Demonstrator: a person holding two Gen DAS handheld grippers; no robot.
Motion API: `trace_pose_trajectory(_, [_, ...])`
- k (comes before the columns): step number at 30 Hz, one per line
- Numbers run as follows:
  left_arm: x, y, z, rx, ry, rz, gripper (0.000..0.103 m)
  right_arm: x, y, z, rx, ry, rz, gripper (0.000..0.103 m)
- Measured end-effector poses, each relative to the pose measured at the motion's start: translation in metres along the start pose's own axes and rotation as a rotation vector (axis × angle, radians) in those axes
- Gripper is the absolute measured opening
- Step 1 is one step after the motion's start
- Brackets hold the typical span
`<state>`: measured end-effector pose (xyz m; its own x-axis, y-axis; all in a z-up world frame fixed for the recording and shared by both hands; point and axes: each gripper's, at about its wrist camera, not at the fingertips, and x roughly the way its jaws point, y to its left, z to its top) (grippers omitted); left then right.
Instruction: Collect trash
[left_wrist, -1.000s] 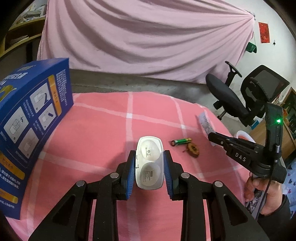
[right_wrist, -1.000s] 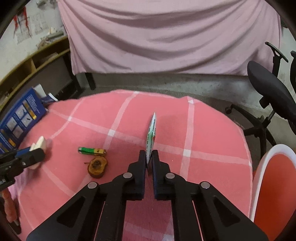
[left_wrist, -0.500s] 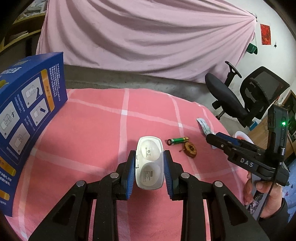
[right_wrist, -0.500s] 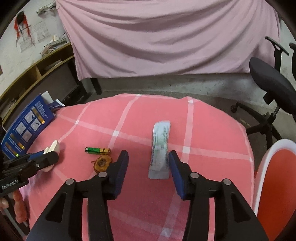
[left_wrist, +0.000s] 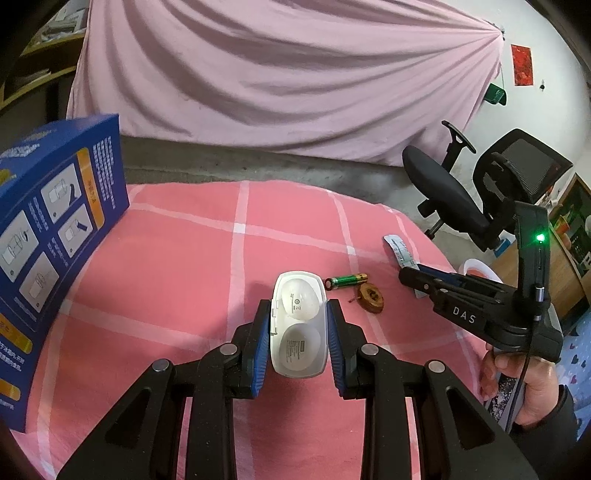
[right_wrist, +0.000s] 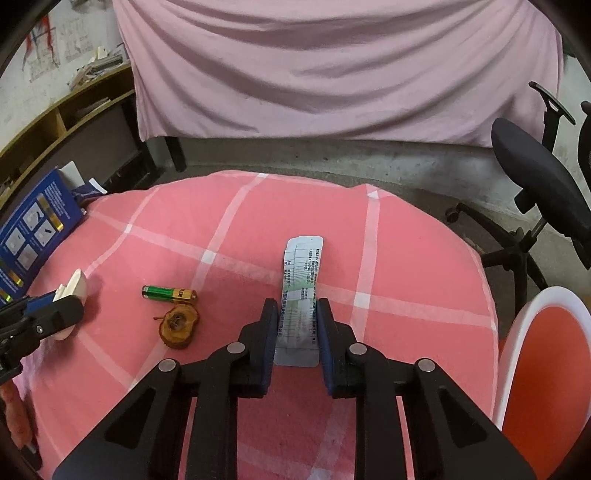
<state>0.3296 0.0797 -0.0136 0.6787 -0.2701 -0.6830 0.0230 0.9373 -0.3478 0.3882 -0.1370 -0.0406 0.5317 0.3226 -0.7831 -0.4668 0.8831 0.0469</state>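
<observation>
Noted a blue printed cardboard box (left_wrist: 55, 240) at the far left of the pink checked tablecloth (right_wrist: 240, 229). Found the left gripper (left_wrist: 298, 314) clenched on a white oval plastic case (left_wrist: 299, 325), held over the cloth. Saw, further right, a green and gold battery (right_wrist: 168, 293) just beside a round brown wooden slice (right_wrist: 179, 326). Found the right gripper (right_wrist: 297, 314) bracketing a flat grey-white printed sachet (right_wrist: 301, 288), pads at its long edges; could not tell whether actually gripping.
</observation>
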Motion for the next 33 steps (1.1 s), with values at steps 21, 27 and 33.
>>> trace_pose_trajectory(21, [-0.058, -0.106, -0.043, 0.219, -0.391, 0.115, 0.024, -0.145, -0.001, -0.047, -0.080, -0.569, 0.021, 0.018])
trace_pose_trajectory(27, [-0.067, -0.153, -0.041, 0.285, -0.487, 0.070, 0.025, -0.189, -0.028, -0.060, -0.034, -0.739, -0.024, 0.018])
trace_pose_trajectory(33, [-0.075, -0.211, -0.042, 0.366, -0.603, 0.004, 0.025, -0.220, -0.059, -0.079, 0.010, -0.844, -0.114, 0.019])
